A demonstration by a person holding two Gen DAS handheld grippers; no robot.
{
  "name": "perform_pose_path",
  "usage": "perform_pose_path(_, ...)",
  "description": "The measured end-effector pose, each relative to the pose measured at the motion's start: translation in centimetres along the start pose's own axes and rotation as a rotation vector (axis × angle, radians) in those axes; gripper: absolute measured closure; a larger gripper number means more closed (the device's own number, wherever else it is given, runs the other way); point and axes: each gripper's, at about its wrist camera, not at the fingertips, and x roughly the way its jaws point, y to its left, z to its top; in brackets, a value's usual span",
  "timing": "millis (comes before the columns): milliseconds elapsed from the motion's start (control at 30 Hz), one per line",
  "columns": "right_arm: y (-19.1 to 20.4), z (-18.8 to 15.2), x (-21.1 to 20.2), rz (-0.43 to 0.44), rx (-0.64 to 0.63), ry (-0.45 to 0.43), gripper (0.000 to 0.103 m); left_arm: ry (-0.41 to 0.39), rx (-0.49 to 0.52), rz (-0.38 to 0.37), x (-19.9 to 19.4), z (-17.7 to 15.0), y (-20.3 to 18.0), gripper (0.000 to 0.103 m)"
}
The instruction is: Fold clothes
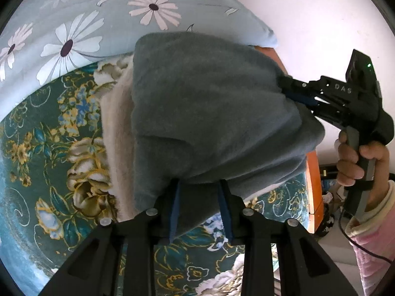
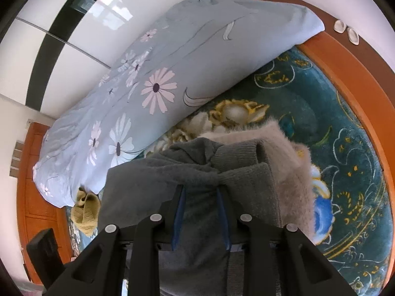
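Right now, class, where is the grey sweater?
In both wrist views the grey sweater hangs centre frame, pinched by both grippers, over the beige fuzzy garment on the teal floral blanket.

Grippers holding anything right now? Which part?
Both grip the grey sweater: left gripper pinches its near lower edge, right gripper bunched fabric by a ribbed edge. A beige fuzzy garment lies beneath.

Pale letters "DAS", on the right gripper [image 1: 293,93] body

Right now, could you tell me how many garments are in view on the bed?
3: a grey sweater held by both grippers, a beige fluffy sweater under it, and a yellow-green garment near the quilt's end. Others may be hidden.
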Motion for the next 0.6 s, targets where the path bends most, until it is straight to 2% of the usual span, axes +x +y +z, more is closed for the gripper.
perform_pose_path(200, 0.3, -1.3, -1.6, 0.012, -0.014, -0.025, 0.074, 0.014, 0.023, 0.023, -0.5, 0.0, -1.0, 0.073)
perform_pose_path(333, 0.7, -2.7, -3.4, 0.024, -0.03, -0.053, 0.073, -0.045, 0.071, -0.072, -3.4, 0.2, -2.7, 0.073)
perform_pose_path(433, 0.9, -3.8, -4.8, 0.033, -0.042, -0.075, 0.073, -0.106, 0.104, -0.053, -4.7, 1.3, -3.8, 0.073)
perform_pose_path(533, 1.2, -4.8, -6.2, 0.042, -0.054, -0.096, 0.072, -0.135, 0.078, -0.024, -4.4, 2.8, -3.5, 0.073)
perform_pose_path(600, 0.5, -5.6, -5.5, -0.004, -0.052, -0.08, 0.072, -0.128, 0.047, -0.006, -3.5, 3.8, -2.9, 0.073)
